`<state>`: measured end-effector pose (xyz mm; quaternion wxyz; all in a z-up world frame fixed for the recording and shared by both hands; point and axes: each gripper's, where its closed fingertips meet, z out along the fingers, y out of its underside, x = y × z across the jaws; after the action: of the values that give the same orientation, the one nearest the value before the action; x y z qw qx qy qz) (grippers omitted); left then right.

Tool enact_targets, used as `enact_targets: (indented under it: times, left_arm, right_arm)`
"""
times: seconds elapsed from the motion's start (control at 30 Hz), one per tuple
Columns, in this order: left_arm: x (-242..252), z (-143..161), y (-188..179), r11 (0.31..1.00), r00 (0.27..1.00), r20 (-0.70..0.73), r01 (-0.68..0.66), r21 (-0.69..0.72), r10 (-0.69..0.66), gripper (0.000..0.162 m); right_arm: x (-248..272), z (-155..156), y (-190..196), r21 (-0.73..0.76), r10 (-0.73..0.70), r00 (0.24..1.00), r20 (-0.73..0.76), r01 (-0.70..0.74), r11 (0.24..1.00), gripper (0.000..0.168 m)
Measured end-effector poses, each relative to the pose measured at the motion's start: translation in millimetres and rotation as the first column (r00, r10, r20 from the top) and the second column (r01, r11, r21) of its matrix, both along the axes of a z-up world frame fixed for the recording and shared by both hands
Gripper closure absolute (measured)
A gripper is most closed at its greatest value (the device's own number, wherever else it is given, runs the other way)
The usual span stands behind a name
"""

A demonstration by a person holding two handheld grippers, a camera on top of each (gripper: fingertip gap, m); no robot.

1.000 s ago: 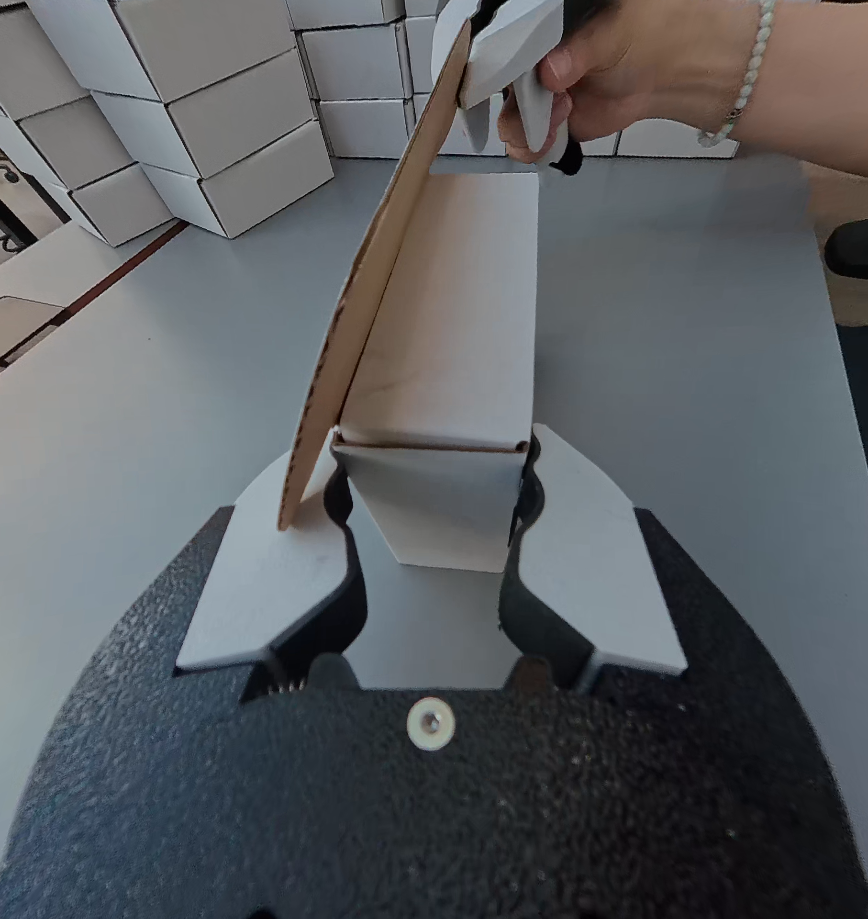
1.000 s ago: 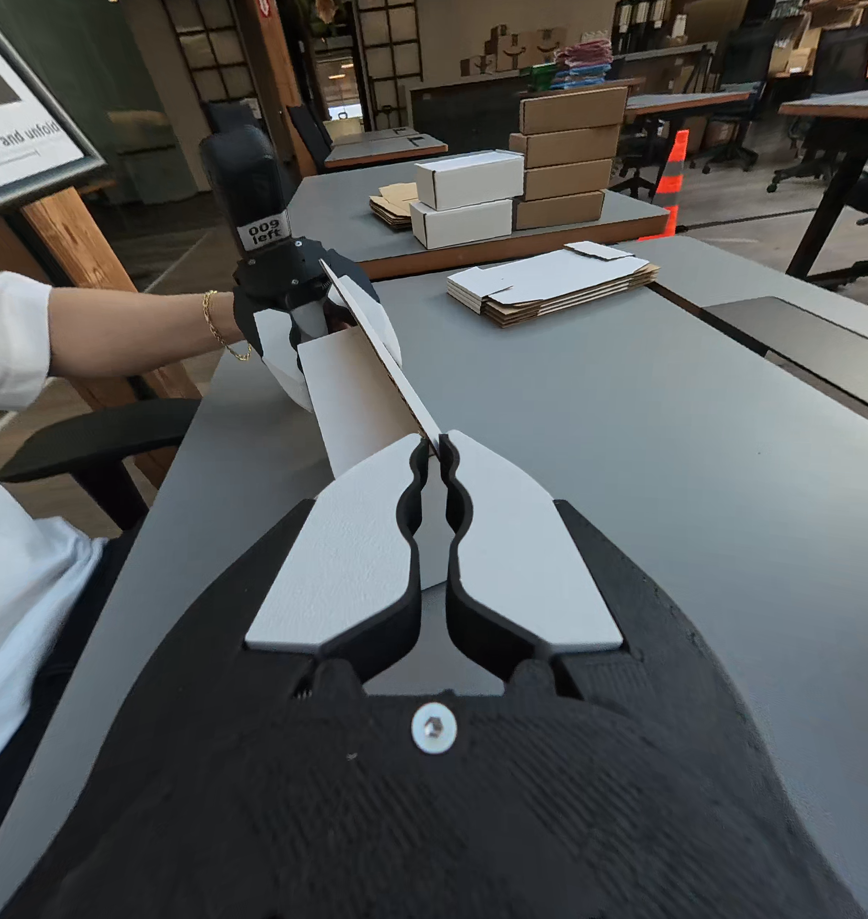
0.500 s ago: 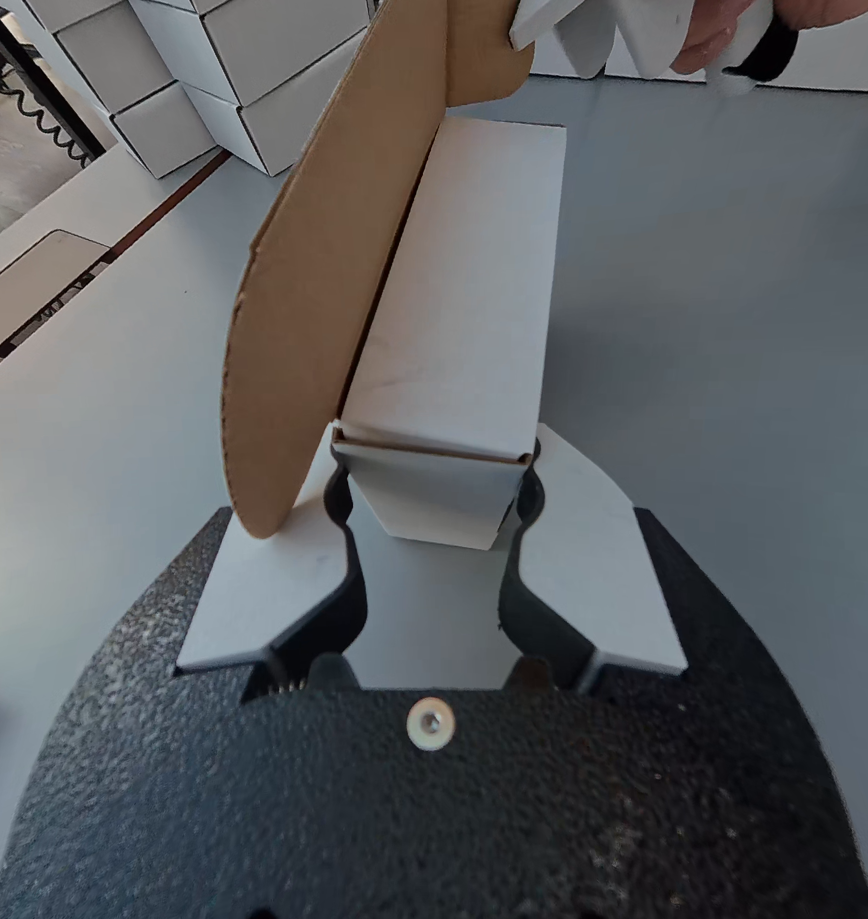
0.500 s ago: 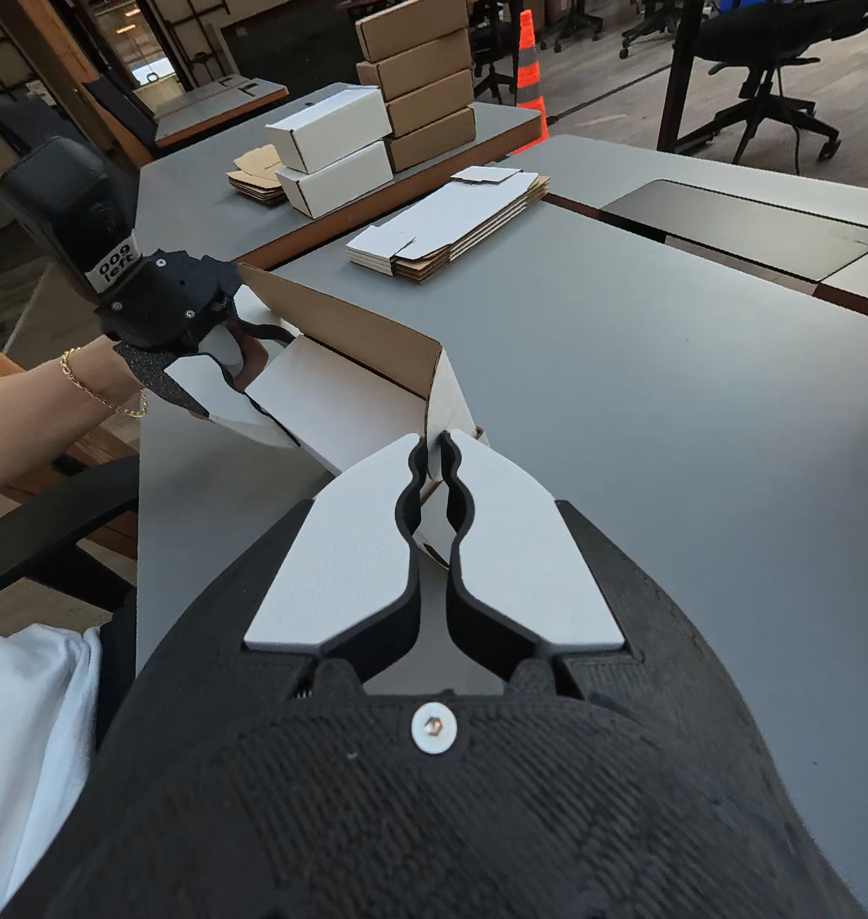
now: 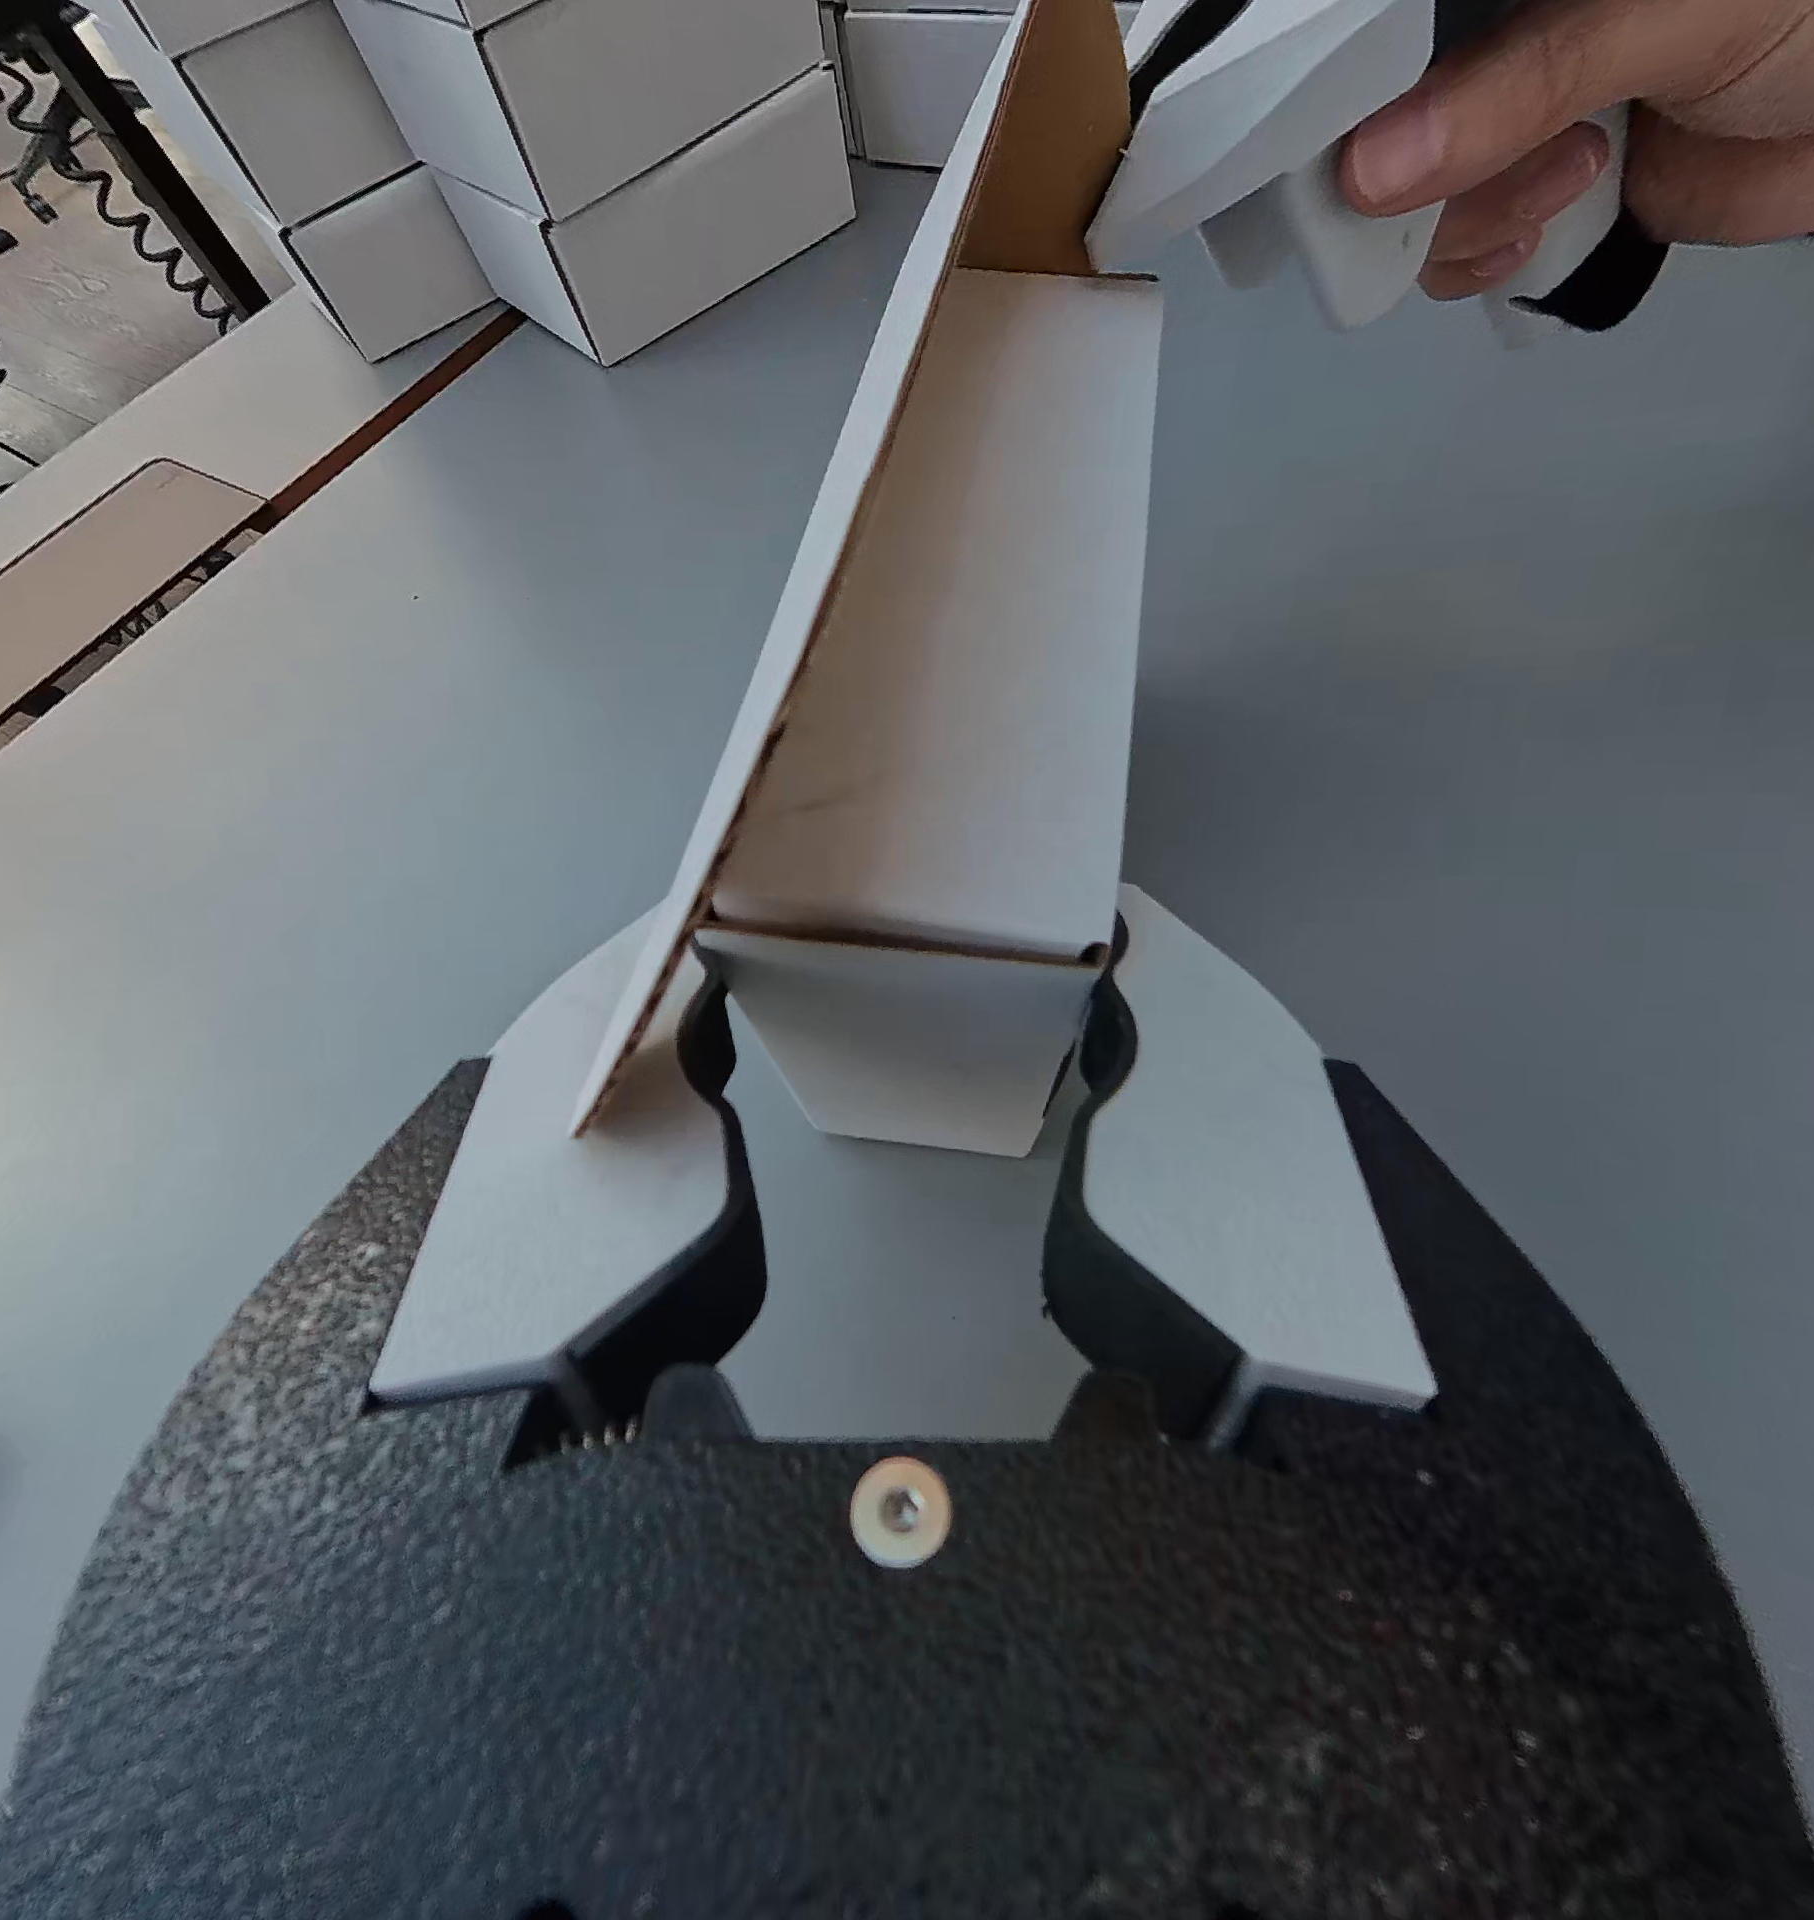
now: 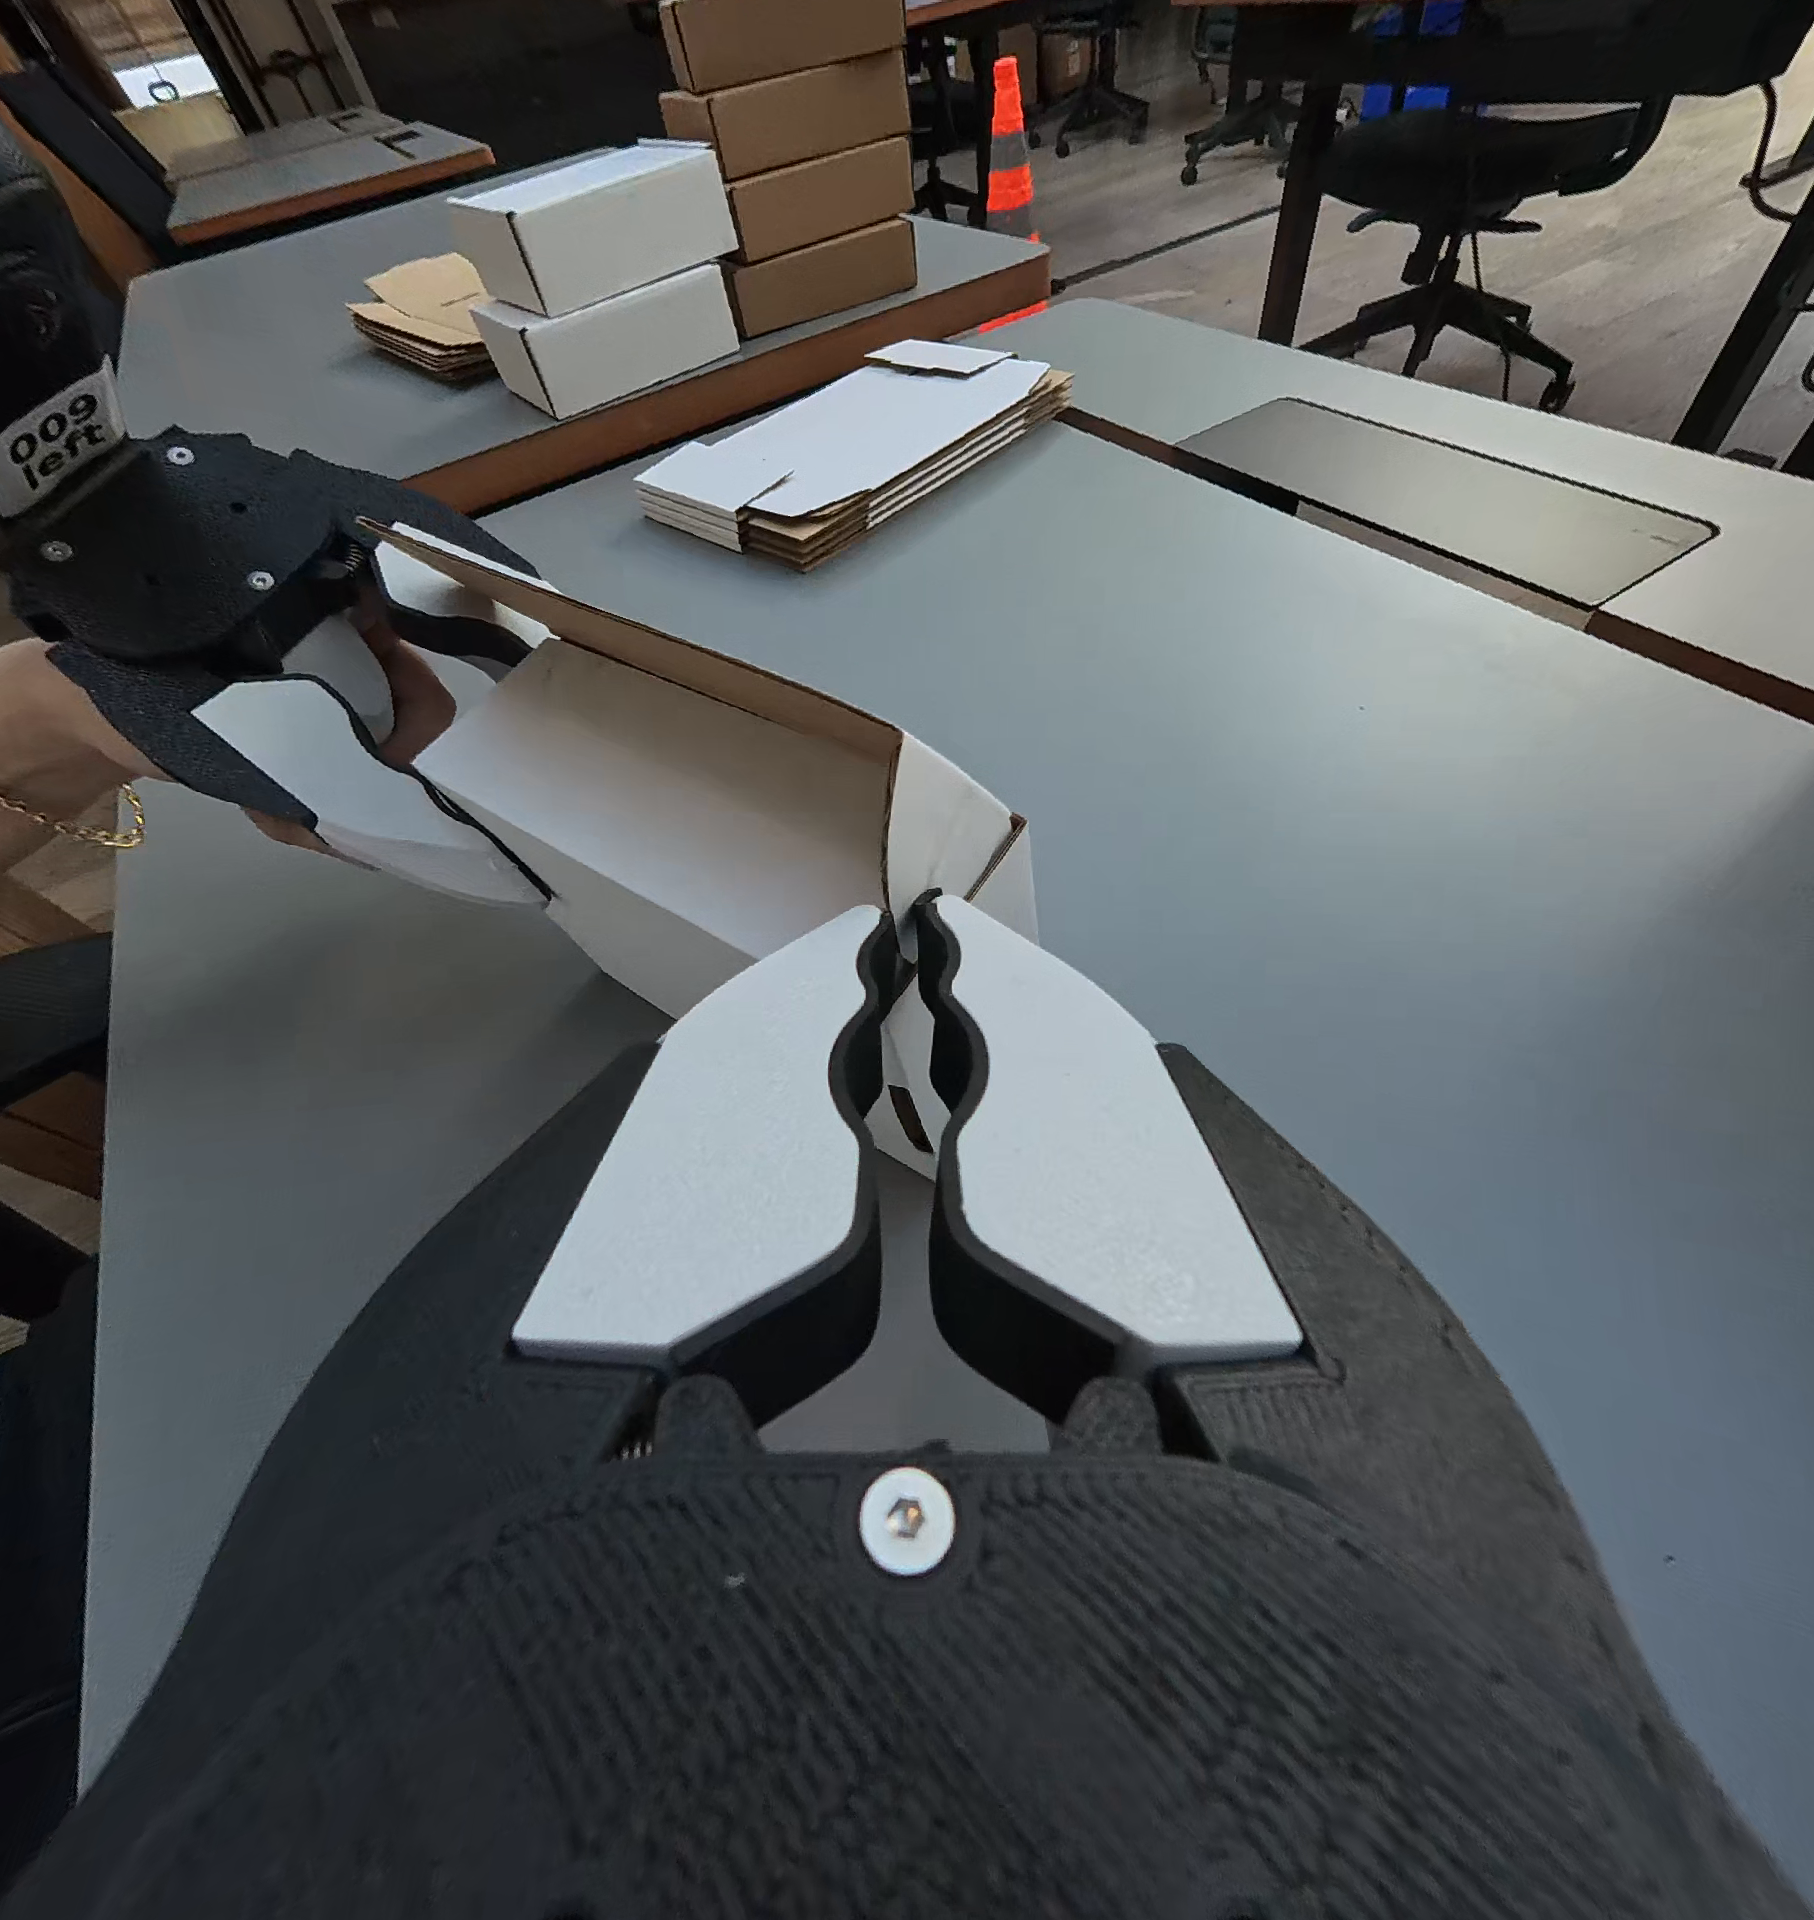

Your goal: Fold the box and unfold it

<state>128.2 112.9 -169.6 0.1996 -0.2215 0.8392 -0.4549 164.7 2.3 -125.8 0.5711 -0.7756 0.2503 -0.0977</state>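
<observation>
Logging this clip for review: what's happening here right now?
A person works a white cardboard box over a grey table. The left hand-held gripper straddles the box's near end, while the right hand-held gripper is shut on a flap at the far end. The box is partly opened, one long panel raised.

The long side panel of the white box has swung again: a second ago it stood edge-on, then showed its brown inner face, and now it leans edge-on once more. The right hand-held gripper has worked round from that panel's far corner to pinching the end flap. The far end of the box has opened up wider.
</observation>
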Motion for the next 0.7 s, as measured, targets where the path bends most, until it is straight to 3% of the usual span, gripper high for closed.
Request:
enact_targets:
  times: [0.27,0.43,0.57,0.7]
  left_arm:
    - [0,0,5,1.000,0.999,0.044,0.002,-0.024,-0.001,0.093]
    - [-19,21,21,0.993,0.995,0.101,0.021,-0.114,-0.010,0.089]
    - [-32,52,34,0.983,0.978,0.206,0.024,-0.180,0.013,0.109]
    - [-30,60,40,0.996,0.941,0.337,-0.003,-0.087,0.032,0.133]
  right_arm:
    - [7,-3,3,-0.102,-0.124,0.990,0.066,0.131,0.986,0.166]
    - [12,-4,7,-0.148,-0.170,0.982,0.084,0.181,0.972,0.167]
    - [12,-4,8,-0.176,-0.186,0.977,0.107,0.203,0.963,0.167]
    - [12,-4,10,-0.169,-0.187,0.976,0.113,0.204,0.964,0.167]
